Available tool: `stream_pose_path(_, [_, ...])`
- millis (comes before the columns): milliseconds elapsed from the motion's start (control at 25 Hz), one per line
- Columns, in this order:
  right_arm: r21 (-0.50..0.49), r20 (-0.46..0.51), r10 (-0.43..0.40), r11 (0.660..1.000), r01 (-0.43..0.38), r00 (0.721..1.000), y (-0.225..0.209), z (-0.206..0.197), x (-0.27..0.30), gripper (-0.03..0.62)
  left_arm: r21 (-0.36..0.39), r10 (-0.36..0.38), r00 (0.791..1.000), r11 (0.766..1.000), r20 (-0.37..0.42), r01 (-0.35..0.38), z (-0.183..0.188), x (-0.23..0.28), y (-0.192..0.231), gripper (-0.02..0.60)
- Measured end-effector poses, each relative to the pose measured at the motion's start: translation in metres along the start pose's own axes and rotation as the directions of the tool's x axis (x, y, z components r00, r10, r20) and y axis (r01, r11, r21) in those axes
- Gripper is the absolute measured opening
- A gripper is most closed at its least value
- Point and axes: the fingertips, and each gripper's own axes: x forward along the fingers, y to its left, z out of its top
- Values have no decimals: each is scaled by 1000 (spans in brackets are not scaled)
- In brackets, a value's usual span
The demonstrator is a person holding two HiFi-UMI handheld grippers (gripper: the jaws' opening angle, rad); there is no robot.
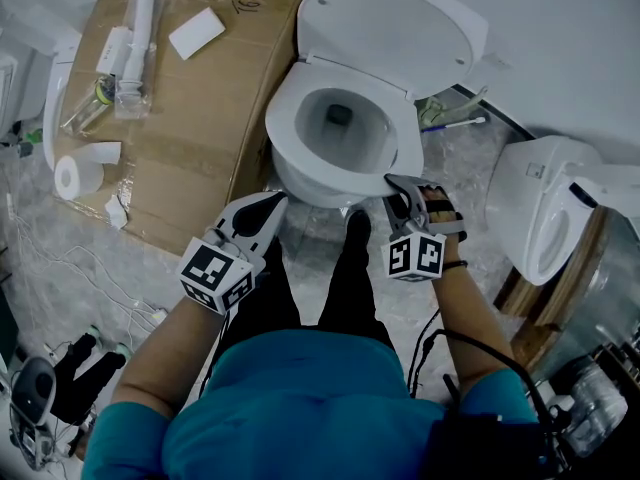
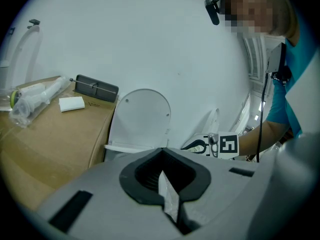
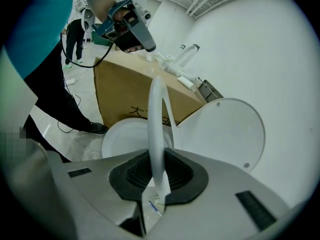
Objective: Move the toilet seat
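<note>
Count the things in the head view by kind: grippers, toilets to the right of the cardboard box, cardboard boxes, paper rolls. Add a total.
Grippers: 2 (left gripper; right gripper, fingers shut on the seat)
Toilets: 2 (middle toilet; right toilet)
Cardboard boxes: 1
Paper rolls: 1
Total: 6

Grey speckled floor (image 1: pixel 150 268) bearing a white toilet (image 1: pixel 300 173) standing just ahead of the right gripper (image 1: pixel 393 182), a cardboard box (image 1: pixel 190 118) sitting left of the left gripper (image 1: pixel 272 202), white cables (image 1: pixel 70 258) lying further left.
</note>
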Motion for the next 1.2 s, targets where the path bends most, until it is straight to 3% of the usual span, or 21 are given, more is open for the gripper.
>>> stream_pose_path(400, [15,15,-49,999,49,999,-31,3,-7,34,-9,-4,1000,1000,8,4,0,-1,-4,3])
stream_pose_path(1200, [87,55,-62,995,57,997,-89,4,-13,37,-18,3,1000,1000,21,-3,7,2,1,3])
